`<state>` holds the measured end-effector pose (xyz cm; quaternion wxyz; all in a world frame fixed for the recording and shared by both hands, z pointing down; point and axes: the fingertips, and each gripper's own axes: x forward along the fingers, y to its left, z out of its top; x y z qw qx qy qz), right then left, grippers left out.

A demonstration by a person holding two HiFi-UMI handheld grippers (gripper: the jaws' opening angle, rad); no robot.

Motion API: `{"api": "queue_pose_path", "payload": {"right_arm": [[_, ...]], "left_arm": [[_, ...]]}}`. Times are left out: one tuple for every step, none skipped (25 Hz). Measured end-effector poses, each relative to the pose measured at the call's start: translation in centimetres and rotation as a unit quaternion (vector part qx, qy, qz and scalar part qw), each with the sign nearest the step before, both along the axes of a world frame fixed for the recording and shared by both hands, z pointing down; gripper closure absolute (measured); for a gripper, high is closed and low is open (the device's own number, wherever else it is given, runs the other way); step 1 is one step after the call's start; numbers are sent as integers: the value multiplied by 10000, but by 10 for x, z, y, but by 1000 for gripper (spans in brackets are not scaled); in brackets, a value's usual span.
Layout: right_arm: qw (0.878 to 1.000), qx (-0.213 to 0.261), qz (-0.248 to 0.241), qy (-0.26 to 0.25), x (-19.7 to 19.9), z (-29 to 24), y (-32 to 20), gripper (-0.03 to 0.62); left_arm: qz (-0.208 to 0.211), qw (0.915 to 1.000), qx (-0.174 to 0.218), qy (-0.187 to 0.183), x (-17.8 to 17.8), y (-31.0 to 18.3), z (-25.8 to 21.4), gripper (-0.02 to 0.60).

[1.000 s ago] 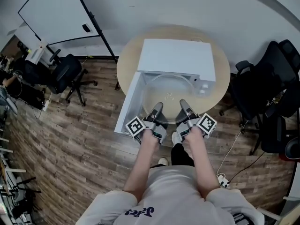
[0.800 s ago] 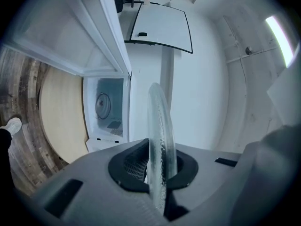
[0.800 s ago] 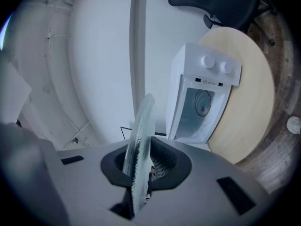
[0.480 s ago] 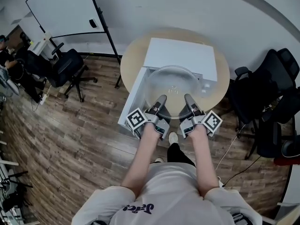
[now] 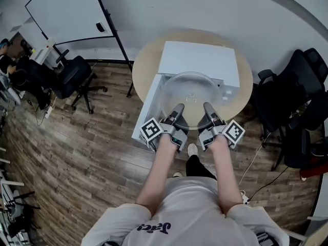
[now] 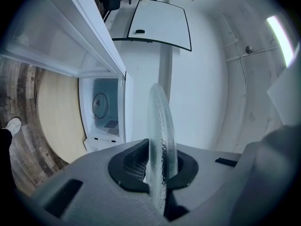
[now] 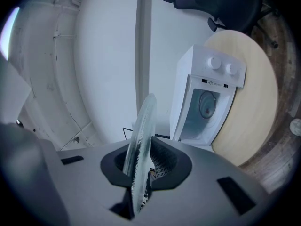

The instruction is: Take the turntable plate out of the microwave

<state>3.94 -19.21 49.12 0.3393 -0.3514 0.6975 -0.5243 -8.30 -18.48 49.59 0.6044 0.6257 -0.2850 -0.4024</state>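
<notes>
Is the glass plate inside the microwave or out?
Out. The left tongs and right tongs clamp the glass plate by its near rim, outside the open microwave.

One white box-shaped microwave [image 5: 197,60] stands on one round pale-wood desk [image 5: 146,65]. Its control panel carries two white round knobs [image 7: 215,62]. In front of the microwave are one round clear glass turntable plate [image 5: 189,88] and two grippers, the left hand-held gripper [image 5: 178,110] and the right hand-held gripper [image 5: 207,108], bearing two black-and-white marker cubes [image 5: 150,130] between them. Left of the microwave are one black swivel chair [image 5: 72,78] and one black-framed whiteboard [image 5: 61,14]. Right of it are at least two black office chairs [image 5: 274,94], overlapping, so the exact count is unclear.
</notes>
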Motion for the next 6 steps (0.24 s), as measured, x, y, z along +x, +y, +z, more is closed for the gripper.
{"api": "queue_pose_path", "payload": {"right_arm": [[10000,-15,11,-3,0,1,-1,553],[10000,-32,18,-11,1,3,-3,551],[10000,-50,25,-19,2,5,-6,551],[10000,-67,31,-27,2,6,-8,551],[10000,-82,36,-35,3,8,-11,551],[9999,-97,39,-44,3,10,-13,552]], "left_arm": [[9,10000,-35,13,1,-2,2,549],[14,10000,-37,16,1,-4,3,549],[17,10000,-21,15,2,-7,3,549],[20,10000,-10,15,3,-9,4,549],[24,10000,-3,19,3,-12,5,549],[28,10000,3,24,4,-15,6,549]]}}
